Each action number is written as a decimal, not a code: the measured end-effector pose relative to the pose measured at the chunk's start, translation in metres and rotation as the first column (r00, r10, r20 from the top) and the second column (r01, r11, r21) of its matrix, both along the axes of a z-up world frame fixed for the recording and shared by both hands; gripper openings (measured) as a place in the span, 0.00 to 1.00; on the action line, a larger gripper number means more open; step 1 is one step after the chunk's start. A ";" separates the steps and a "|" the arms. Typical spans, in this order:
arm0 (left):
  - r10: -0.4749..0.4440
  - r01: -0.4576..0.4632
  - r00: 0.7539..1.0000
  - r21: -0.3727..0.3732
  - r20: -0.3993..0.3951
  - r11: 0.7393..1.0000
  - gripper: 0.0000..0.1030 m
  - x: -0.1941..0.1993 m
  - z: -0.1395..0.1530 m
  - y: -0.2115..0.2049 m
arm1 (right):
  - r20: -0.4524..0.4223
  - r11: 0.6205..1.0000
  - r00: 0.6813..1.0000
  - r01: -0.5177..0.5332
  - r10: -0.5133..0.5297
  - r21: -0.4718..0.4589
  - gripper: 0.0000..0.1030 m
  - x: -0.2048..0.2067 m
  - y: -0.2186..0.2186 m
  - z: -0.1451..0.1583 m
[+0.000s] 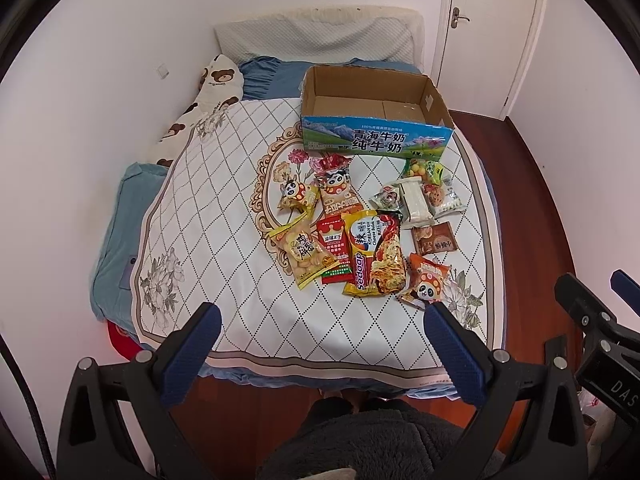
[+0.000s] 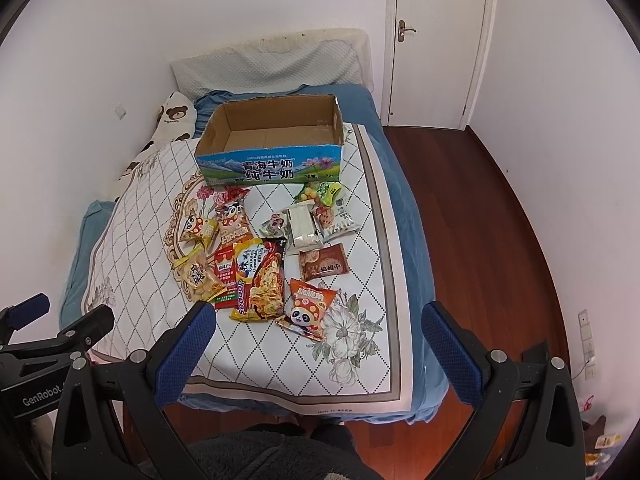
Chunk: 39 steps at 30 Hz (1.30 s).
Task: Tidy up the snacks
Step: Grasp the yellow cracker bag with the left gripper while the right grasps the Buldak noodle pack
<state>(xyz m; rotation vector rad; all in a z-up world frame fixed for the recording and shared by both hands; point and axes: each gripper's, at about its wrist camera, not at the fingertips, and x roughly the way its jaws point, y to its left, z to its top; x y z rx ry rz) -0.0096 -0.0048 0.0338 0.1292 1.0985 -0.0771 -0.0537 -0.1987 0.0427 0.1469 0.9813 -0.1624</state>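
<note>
A bed [image 1: 224, 216] with a white diamond-quilted cover carries an open cardboard box [image 1: 376, 118] at its far side. Snack packets [image 1: 360, 232] lie scattered just near of the box, with pillows [image 1: 316, 40] at the far end.

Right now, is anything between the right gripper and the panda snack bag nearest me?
Nothing visible is. The right gripper is open above the bed's near edge, and the panda bag lies flat just beyond it, uncovered, with only quilt between.

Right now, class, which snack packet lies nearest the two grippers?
The orange panda packet at the pile's near edge, beside the printed grey flower; every other packet lies farther toward the cardboard box.
</note>
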 end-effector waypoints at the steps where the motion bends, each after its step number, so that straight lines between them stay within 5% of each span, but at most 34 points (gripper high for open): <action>1: -0.001 0.001 1.000 0.000 0.000 1.000 1.00 0.000 -0.001 0.000 | 0.002 1.000 1.000 0.001 -0.001 0.002 1.00 0.000 -0.001 0.000; 8: 0.014 -0.015 1.000 0.012 0.021 1.000 1.00 0.000 0.004 0.001 | 0.004 1.000 1.000 0.007 -0.007 0.017 1.00 0.000 -0.007 -0.002; 15: 0.011 -0.021 0.999 0.181 0.052 0.983 1.00 0.051 -0.035 -0.002 | -0.057 0.989 0.998 0.023 -0.015 0.144 1.00 0.036 -0.030 -0.044; 23: 0.042 0.009 0.979 0.250 -0.199 0.968 1.00 0.123 -0.144 0.003 | -0.246 0.965 0.969 0.041 0.025 0.257 1.00 0.106 -0.037 -0.157; 28: 0.205 -0.134 0.923 0.229 -0.324 0.964 1.00 0.142 -0.199 0.044 | -0.312 0.947 0.943 -0.011 0.118 0.322 1.00 0.154 -0.014 -0.213; 32: 0.299 -0.285 0.842 0.101 -0.449 0.953 1.00 0.157 -0.233 0.081 | -0.366 0.947 0.918 -0.028 0.151 0.320 1.00 0.182 0.010 -0.241; 36: 0.317 -0.428 0.760 -0.069 -0.567 0.901 0.97 0.184 -0.271 0.106 | -0.397 0.949 0.903 -0.038 0.167 0.314 1.00 0.207 0.036 -0.258; 39: 0.291 -0.471 0.733 -0.150 -0.614 0.869 0.89 0.206 -0.294 0.110 | -0.422 0.960 0.895 -0.026 0.146 0.278 1.00 0.219 0.047 -0.267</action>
